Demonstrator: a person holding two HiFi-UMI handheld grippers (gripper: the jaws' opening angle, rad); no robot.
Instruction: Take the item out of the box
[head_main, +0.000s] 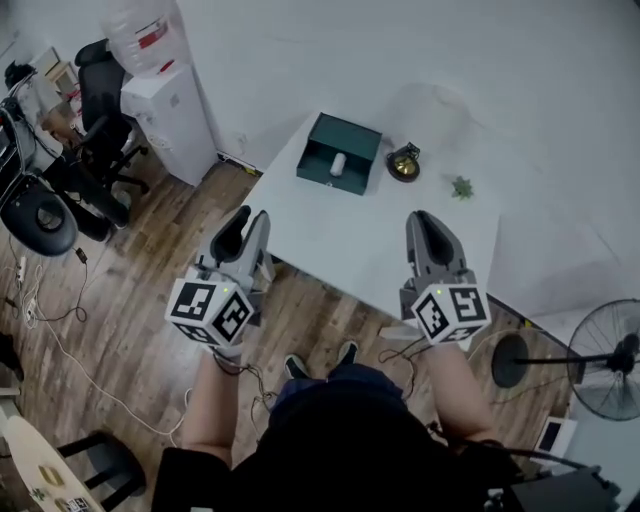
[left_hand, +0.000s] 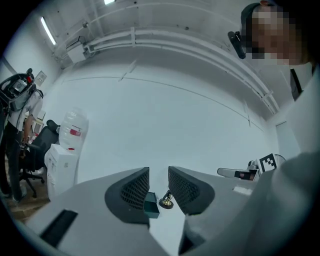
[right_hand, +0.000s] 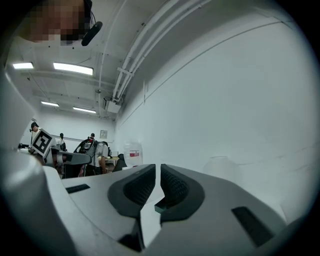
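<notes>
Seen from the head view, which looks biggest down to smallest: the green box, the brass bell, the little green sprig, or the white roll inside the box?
1. green box
2. brass bell
3. green sprig and white roll: too alike to rank.

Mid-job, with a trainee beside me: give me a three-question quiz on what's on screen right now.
1. True or false: the white item lies inside the green box.
2. Multiple choice: what stands just beside the box on the table? A) a small brass-coloured object B) a red mug C) a pair of scissors
3. Short answer: what state are the left tool and right tool in?

Key: 1 true. 2 A. 3 both shut, with nothing between the jaws, held near the table's front edge, short of the box.
</notes>
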